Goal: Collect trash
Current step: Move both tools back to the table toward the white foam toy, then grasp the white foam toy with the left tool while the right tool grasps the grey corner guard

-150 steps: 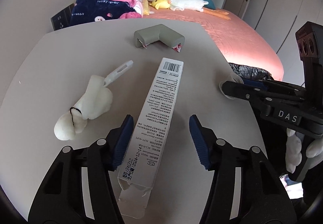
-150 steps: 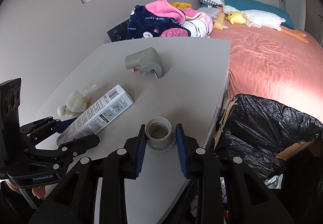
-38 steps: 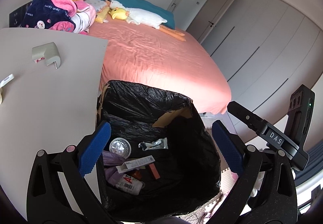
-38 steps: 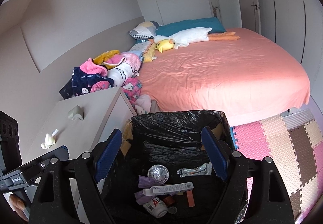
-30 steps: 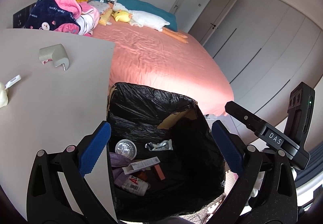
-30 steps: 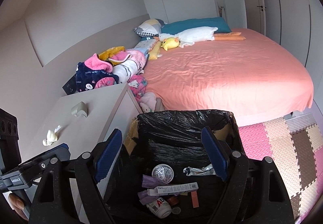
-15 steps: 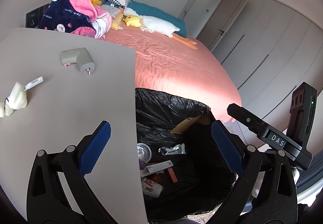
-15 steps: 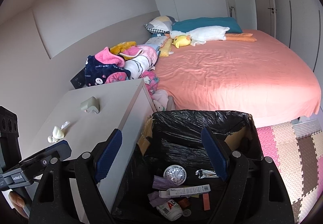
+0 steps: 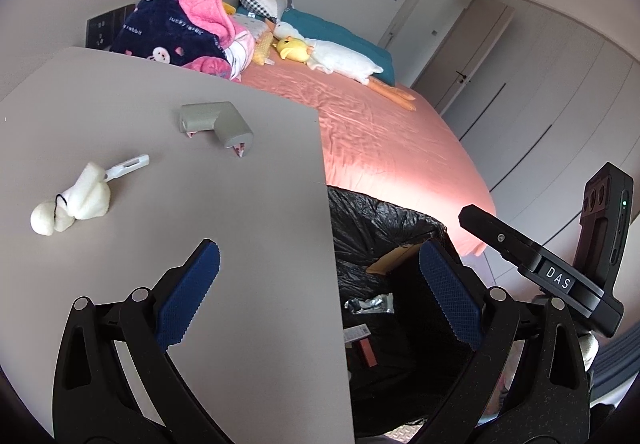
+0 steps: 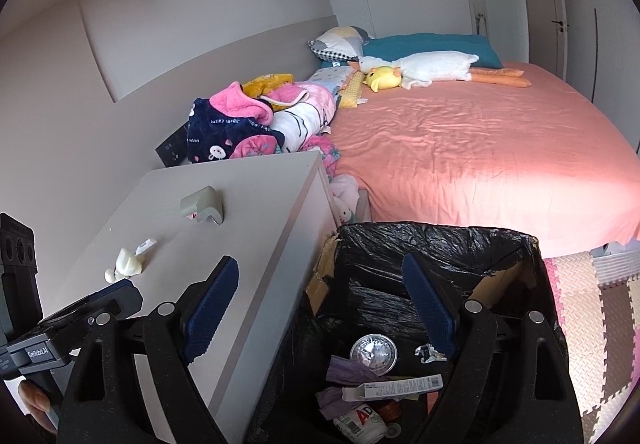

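Observation:
My left gripper is open and empty, straddling the grey table's right edge beside the black-lined bin. On the table lie a white fluffy wad with a plastic stick and a grey corner guard. My right gripper hangs over the bin; its jaws are opening with nothing between them. Inside the bin lie a white printed box, a foil lid and other scraps.
A bed with a pink sheet runs behind the bin, with plush toys and bundled blankets at its head. Foam floor mats lie to the right. Wardrobe doors line the far wall.
Both views have swung left from over the bin toward the table, which now fills more of the left wrist view. The box and cup once gripped now lie in the bin.

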